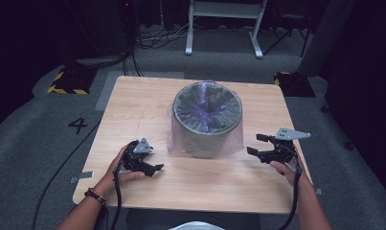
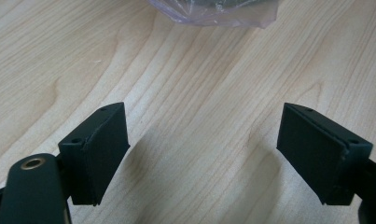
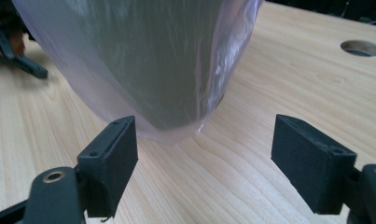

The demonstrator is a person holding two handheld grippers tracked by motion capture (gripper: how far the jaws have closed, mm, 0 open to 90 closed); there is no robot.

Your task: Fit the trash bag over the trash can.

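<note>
Tongs, left (image 1: 158, 167) and right (image 1: 256, 144), sat open beside the bin (image 1: 207, 120), whose thin, slippery bag (image 1: 174, 136) looked easiest to pinch at its loose skirt.

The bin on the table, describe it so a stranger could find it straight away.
Look at the wooden table: the bin stands upright near its middle, between the left gripper and right gripper. It is the round grey container lined with a clear bag draped down its outside.

numeral "4" (image 1: 77, 125) on grey floor (image 1: 28, 143)
</note>
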